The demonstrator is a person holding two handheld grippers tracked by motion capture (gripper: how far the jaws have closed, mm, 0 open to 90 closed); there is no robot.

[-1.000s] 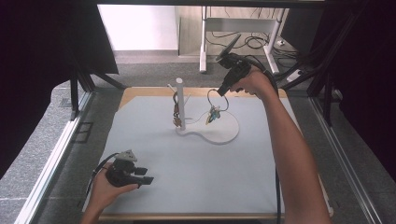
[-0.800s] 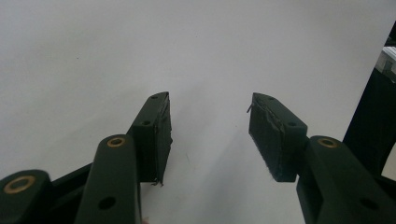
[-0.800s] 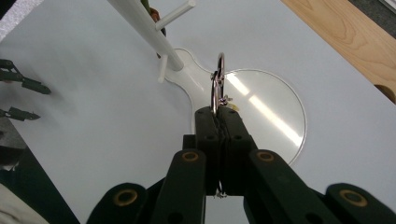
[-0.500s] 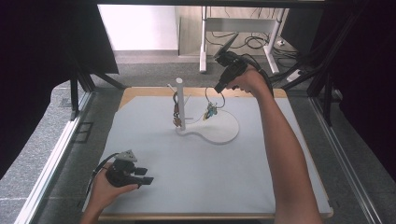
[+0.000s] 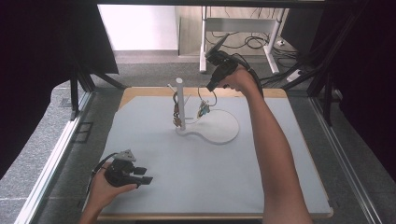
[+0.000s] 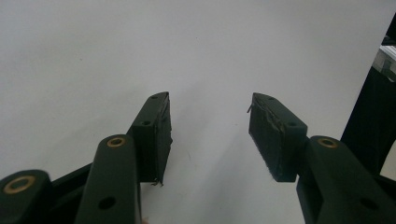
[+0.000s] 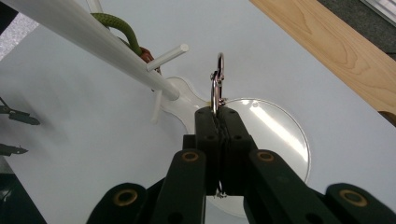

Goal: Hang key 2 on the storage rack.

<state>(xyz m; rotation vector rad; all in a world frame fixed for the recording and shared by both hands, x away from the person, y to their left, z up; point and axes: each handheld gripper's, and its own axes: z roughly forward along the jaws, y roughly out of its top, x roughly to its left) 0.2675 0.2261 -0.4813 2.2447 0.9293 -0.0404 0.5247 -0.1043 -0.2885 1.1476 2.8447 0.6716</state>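
Pale grey matting covers the surface (image 5: 261, 177), with a strip of bare wood showing along its far edge at 12 o'clock and dark floor beyond the metal rails on both sides. Most of the mat lies open: the whole near half and the 3 o'clock side carry nothing but my right forearm crossing above them.

Toward 12 o'clock stands a white stand (image 5: 180, 100), an upright post with short pegs on a flat base that widens into a round disc (image 5: 222, 127) toward 3 o'clock. A green cord (image 7: 116, 28) and some small dark items hang on the post's pegs, close against it.

My right claw (image 5: 211, 86) is raised above the far edge of the disc, at roughly 1 o'clock from the post. In the right gripper view its jaws are pressed together on a silver clasp (image 7: 217, 81), which sticks up from between the tips; one bare peg (image 7: 168, 57) points toward it, just apart. In the high view a small bunch of trinkets (image 5: 202, 110) dangles below the claw, between post and disc; I cannot tell whether it touches the disc.

My left claw (image 5: 144, 175) rests at 7 o'clock near the front edge, jaws spread wide with nothing between them, only bare mat ahead.
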